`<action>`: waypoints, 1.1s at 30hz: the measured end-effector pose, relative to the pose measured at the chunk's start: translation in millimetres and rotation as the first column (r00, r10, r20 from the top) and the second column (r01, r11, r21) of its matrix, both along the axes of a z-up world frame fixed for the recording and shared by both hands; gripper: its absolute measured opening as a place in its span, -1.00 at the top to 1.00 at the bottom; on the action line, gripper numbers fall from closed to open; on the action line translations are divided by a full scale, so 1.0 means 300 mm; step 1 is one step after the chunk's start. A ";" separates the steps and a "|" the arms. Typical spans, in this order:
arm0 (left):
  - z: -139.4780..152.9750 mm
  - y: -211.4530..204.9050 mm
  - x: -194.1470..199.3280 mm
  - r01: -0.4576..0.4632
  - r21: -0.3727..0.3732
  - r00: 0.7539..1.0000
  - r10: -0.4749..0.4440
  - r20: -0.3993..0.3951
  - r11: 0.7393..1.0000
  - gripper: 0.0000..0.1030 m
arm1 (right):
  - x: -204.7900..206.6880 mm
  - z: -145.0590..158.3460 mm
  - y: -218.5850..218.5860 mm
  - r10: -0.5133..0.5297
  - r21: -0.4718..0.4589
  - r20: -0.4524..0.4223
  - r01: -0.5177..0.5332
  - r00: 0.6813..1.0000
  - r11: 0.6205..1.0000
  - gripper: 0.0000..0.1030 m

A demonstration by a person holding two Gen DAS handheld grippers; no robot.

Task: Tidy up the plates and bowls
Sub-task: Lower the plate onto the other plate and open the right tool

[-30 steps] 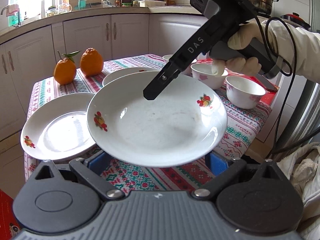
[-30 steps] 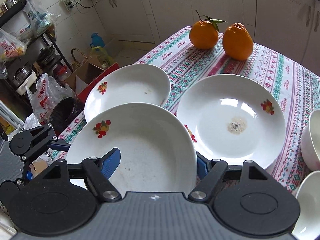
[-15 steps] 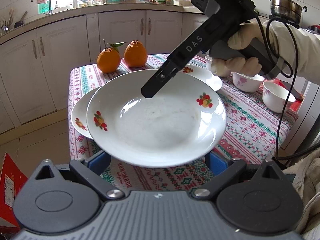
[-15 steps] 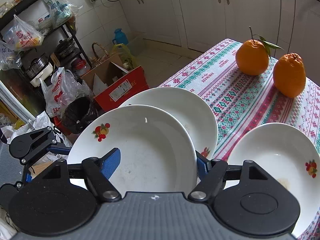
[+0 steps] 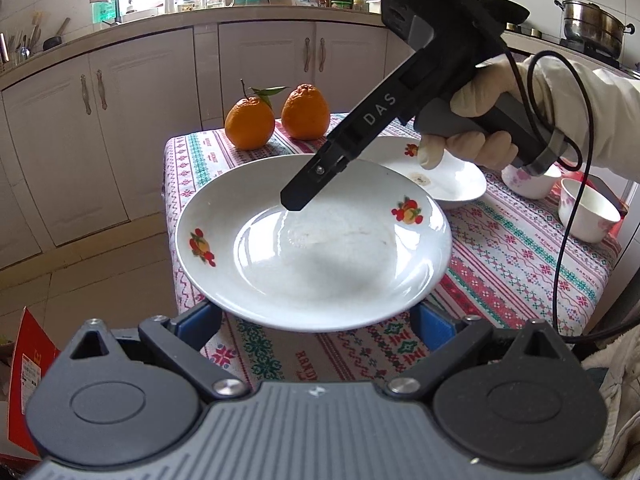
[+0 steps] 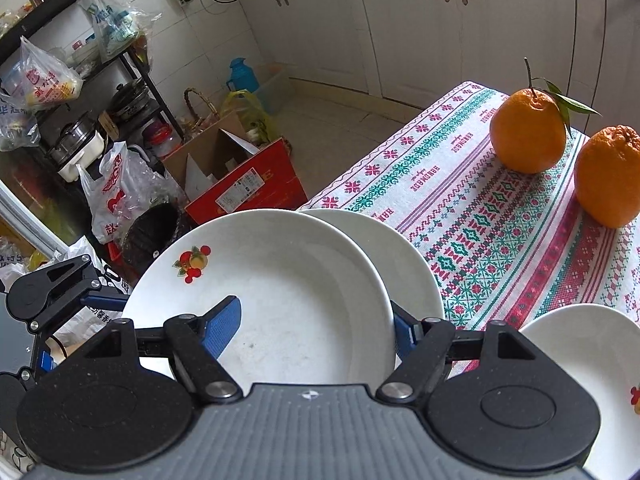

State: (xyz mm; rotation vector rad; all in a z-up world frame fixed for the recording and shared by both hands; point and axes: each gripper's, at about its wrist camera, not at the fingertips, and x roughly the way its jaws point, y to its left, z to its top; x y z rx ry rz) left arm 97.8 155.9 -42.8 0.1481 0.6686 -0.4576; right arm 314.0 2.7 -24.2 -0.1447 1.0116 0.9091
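A white plate with fruit prints (image 5: 316,244) is held in the air between both grippers, over a second white plate (image 6: 404,256) at the table's corner. My right gripper (image 5: 292,202) grips its far rim, one finger on top; the plate fills the right wrist view (image 6: 280,300). My left gripper (image 5: 316,320) has its blue fingers (image 5: 196,320) wide apart under the near rim; I cannot tell if they touch it. A third plate (image 5: 448,176) lies on the cloth, also in the right wrist view (image 6: 592,364). Two white bowls (image 5: 588,210) stand at the right.
Two oranges (image 5: 276,120) sit at the table's far edge. The patterned tablecloth (image 5: 512,264) covers a small table. Beyond the table's left edge is floor with a red cardboard box (image 6: 244,184), bags and a shelf. Cabinets (image 5: 104,120) run behind.
The held plate has moved left toward the table's corner and now covers most of the plate lying there. Both grippers moved with it.
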 end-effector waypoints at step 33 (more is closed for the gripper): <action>-0.041 0.008 0.098 0.030 0.024 0.999 -0.029 -0.032 0.999 -0.94 | 0.040 -0.032 -0.052 -0.055 -0.006 -0.018 0.055 0.998 0.998 -0.57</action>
